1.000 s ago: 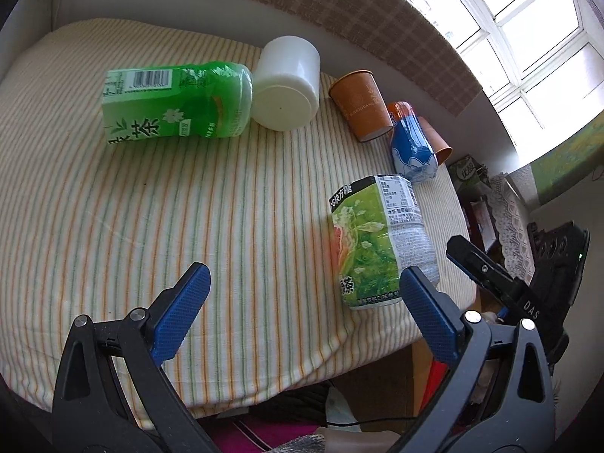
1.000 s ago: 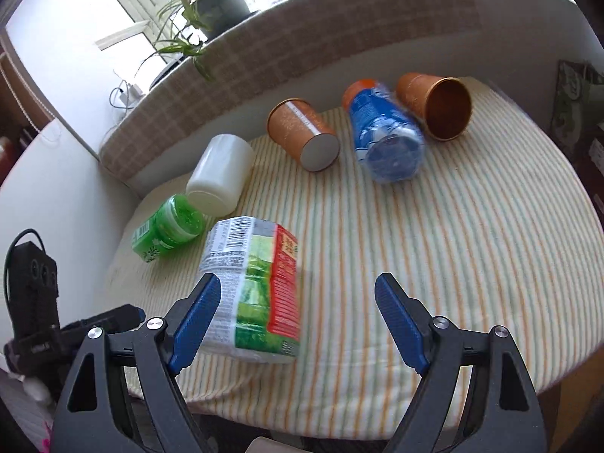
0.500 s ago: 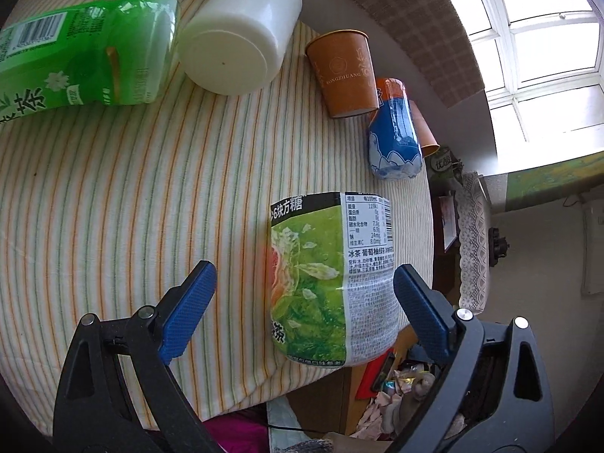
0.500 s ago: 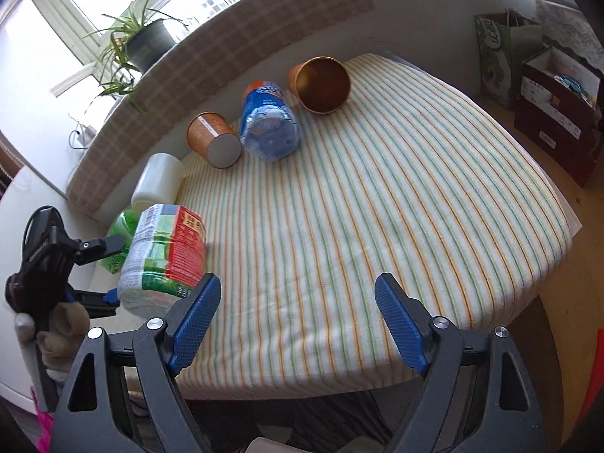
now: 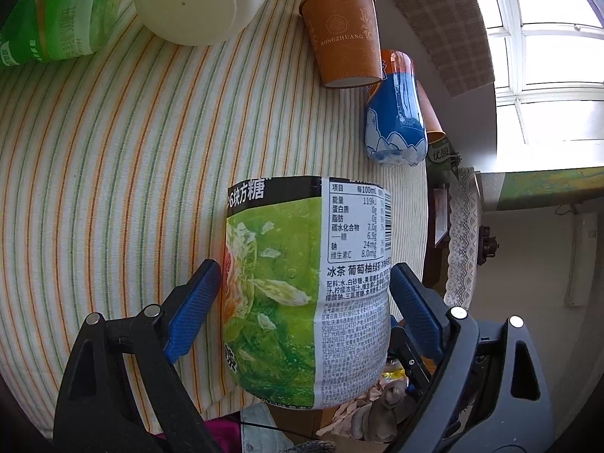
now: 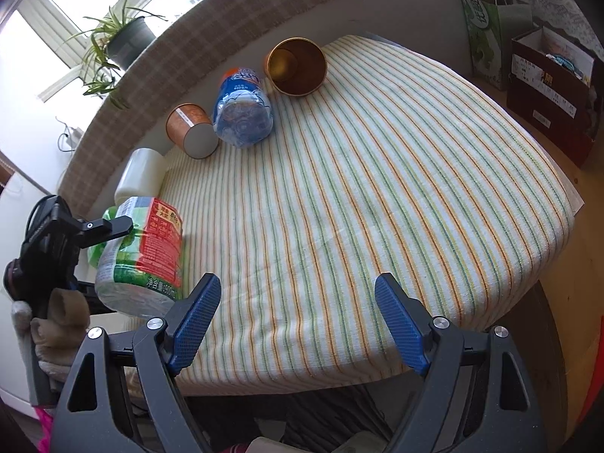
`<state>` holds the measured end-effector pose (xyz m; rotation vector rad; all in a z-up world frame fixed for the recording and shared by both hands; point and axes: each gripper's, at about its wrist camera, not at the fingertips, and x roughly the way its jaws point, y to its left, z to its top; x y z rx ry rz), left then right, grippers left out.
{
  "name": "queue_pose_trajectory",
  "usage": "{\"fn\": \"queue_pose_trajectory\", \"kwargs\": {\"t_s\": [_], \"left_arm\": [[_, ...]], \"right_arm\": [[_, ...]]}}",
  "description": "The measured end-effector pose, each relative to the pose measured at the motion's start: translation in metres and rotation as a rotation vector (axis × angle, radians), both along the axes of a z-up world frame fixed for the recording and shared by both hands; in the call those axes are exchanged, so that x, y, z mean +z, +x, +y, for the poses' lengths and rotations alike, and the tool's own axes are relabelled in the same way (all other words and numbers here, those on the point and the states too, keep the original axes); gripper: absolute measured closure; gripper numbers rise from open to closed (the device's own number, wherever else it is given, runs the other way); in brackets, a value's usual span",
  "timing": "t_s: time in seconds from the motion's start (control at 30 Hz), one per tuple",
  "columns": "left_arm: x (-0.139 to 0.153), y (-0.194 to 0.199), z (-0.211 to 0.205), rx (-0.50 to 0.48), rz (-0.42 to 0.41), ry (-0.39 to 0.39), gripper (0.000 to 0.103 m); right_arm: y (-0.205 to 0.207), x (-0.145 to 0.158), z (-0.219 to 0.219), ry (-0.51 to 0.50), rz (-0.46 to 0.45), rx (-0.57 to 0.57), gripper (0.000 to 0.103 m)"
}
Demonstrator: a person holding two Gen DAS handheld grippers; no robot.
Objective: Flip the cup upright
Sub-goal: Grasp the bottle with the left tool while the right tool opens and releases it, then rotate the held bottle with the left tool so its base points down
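Observation:
Two orange paper cups lie on their sides at the back of the striped tablecloth (image 6: pixel 377 196). One cup (image 5: pixel 345 37) (image 6: pixel 190 132) shows its base; the other (image 6: pixel 296 66) shows its open mouth and is mostly hidden in the left wrist view. My left gripper (image 5: pixel 305 268) is open and straddles a lying green tea bottle (image 5: pixel 302 302) (image 6: pixel 143 256) at the table's front edge, with the pads right against its sides. My right gripper (image 6: pixel 298 283) is open and empty above the near edge, far from both cups.
A blue water bottle (image 6: pixel 241 113) lies between the two cups. A white jar (image 5: pixel 196 0) and another green bottle (image 5: pixel 49 19) lie at the left. A potted plant (image 6: pixel 124 37) stands on the sill, and boxes and a bag (image 6: pixel 543 83) sit on the floor at the right.
My left gripper moved forward and down until its fingers came around the green tea bottle, and the gap narrowed a little. My right gripper drew back and turned right.

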<state>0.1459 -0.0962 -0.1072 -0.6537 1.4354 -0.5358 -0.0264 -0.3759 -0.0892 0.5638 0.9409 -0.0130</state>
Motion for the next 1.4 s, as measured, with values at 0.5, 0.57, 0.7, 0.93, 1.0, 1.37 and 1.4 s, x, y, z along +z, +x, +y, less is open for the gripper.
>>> {"fn": "queue_pose_trajectory", "kwargs": {"t_s": [0.5,0.57,0.7,0.93,1.0,1.37,1.4], "left_arm": [[0.019,-0.010,-0.004,-0.024,-0.153,0.090,0.018],[0.025,-0.013,-0.004,-0.027,-0.201,0.121,0.018],[0.036,-0.019,-0.007,-0.035,-0.291,0.183,0.018],[0.047,-0.027,-0.012,-0.042,-0.419,0.278,0.018],[0.049,-0.027,-0.013,-0.040,-0.447,0.299,0.018],[0.053,-0.014,-0.019,0.005,-0.590,0.358,0.018],[0.052,-0.011,-0.020,0.013,-0.603,0.360,0.018]], "right_arm": [[0.004,-0.003,0.003,-0.017,0.011,0.005,0.019],[0.004,-0.003,0.004,-0.020,0.011,0.006,0.019],[0.004,-0.003,0.006,-0.025,0.011,0.010,0.019],[0.005,-0.003,0.007,-0.031,0.011,0.009,0.019],[0.005,-0.003,0.008,-0.034,0.011,0.009,0.019],[0.007,-0.004,0.009,-0.048,0.013,0.014,0.019],[0.007,-0.004,0.009,-0.048,0.013,0.014,0.019]]}}
